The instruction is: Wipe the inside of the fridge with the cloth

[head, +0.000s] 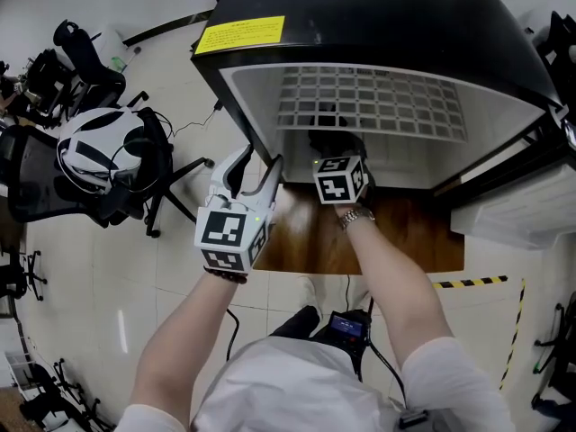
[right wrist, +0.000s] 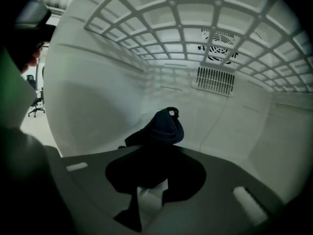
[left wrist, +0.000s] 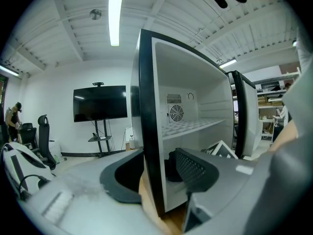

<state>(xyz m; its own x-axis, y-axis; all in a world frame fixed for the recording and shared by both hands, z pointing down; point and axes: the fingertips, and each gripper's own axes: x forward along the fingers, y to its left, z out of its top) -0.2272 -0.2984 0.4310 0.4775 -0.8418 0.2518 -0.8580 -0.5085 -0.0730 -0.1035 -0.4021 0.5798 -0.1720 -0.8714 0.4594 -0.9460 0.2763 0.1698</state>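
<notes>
**Left side.** The left gripper (head: pixel 258 166) sits at the open front of the fridge (head: pixel 360 7). Its jaws stand wide apart, astride the front edge of the left side wall (left wrist: pixel 146 131). A gap shows beside the wall, so they appear to grip nothing. Hazard: any sideways drift would knock a jaw against the wall edge and could shift the fridge.

**Centre.** The right gripper (right wrist: pixel 154 168) is inside the compartment. Its jaws are closed on the dark cloth (right wrist: pixel 164 126), which bunches forward of the tips, close to the lower rear wall. Hazards:
- The cloth is held as a lump, so it may wipe only a narrow strip and leave areas uncleaned.
- If pressed too hard, the jaw tips rather than the fabric would likely scrape the liner.

**Upper right.** The wire shelf (right wrist: pixel 195 18) runs just overhead and the vent grille (right wrist: pixel 215 80) sits on the back wall. Lifting during a stroke may strike the shelf or snag the cloth on the grille.
</notes>
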